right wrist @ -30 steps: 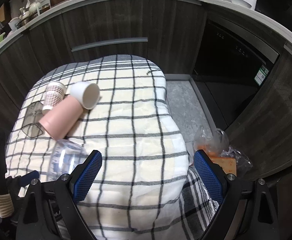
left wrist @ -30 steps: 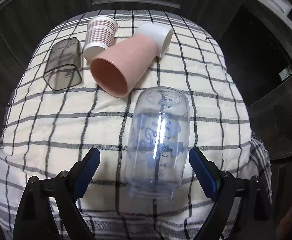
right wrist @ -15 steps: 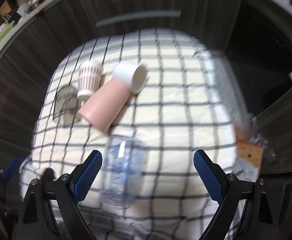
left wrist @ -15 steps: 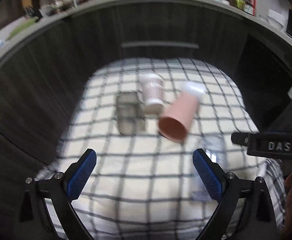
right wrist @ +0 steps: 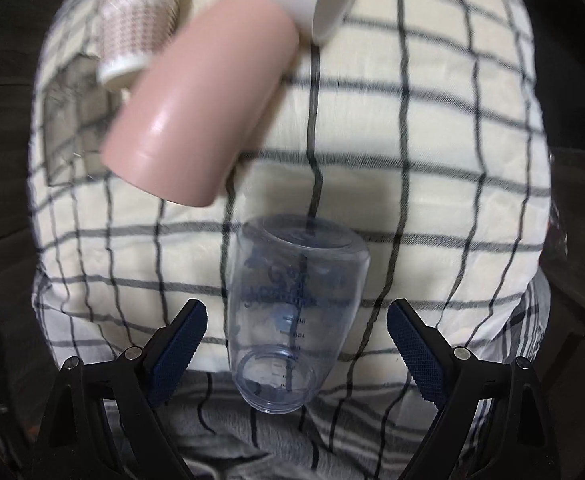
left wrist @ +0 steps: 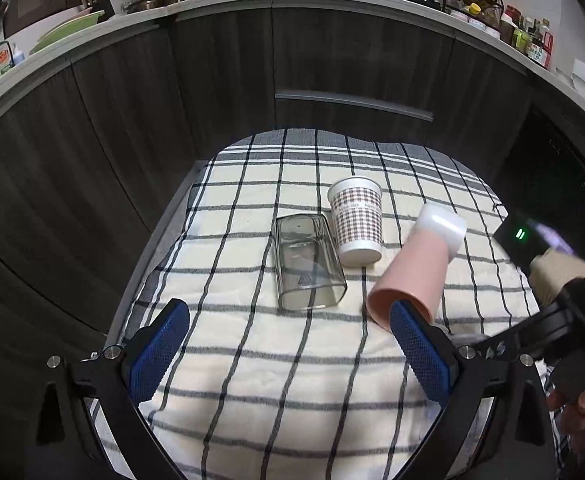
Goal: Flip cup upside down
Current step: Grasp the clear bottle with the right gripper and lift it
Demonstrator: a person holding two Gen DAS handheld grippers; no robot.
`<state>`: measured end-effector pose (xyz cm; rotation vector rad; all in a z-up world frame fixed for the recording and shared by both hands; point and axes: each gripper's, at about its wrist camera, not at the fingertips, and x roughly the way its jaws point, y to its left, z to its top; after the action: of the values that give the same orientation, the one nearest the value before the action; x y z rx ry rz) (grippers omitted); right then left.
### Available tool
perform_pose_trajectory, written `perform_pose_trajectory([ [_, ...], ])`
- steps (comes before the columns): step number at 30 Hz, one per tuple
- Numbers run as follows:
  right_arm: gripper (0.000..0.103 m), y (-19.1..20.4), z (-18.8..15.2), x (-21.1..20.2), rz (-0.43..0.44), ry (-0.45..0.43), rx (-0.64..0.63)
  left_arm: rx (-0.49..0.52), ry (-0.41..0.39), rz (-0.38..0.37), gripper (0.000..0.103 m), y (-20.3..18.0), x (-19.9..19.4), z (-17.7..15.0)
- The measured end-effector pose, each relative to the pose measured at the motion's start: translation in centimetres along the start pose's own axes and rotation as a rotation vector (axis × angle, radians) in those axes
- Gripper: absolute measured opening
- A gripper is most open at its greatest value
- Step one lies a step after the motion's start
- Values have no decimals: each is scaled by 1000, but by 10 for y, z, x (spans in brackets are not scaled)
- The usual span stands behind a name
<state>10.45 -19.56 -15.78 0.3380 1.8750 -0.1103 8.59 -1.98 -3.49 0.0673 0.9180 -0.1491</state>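
Observation:
A clear plastic cup with blue print (right wrist: 296,312) lies on its side on the checked cloth (right wrist: 452,184), its mouth toward me. My right gripper (right wrist: 297,340) is open, its jaws on either side of the cup, not touching it. A pink cup (right wrist: 204,104) lies on its side beyond it, also in the left wrist view (left wrist: 410,276). My left gripper (left wrist: 288,352) is open and empty, held above the cloth's near part. The clear cup is hidden in the left wrist view.
A white cup (left wrist: 442,224) lies behind the pink one. A patterned paper cup (left wrist: 357,220) and a smoky square container (left wrist: 306,268) lie on the cloth (left wrist: 252,360). Dark cabinet fronts (left wrist: 132,128) surround the table. The right gripper's body (left wrist: 548,320) shows at right.
My left gripper pulled back and up, away from the clear cup. My right gripper moved left and down, so the clear cup now lies between its open jaws.

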Motion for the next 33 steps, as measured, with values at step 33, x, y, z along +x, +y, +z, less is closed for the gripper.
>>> perform_pose_trajectory([
  [33, 73, 10, -38, -36, 45, -163, -69, -1, -67, -31, 102, -1, -3, 0],
])
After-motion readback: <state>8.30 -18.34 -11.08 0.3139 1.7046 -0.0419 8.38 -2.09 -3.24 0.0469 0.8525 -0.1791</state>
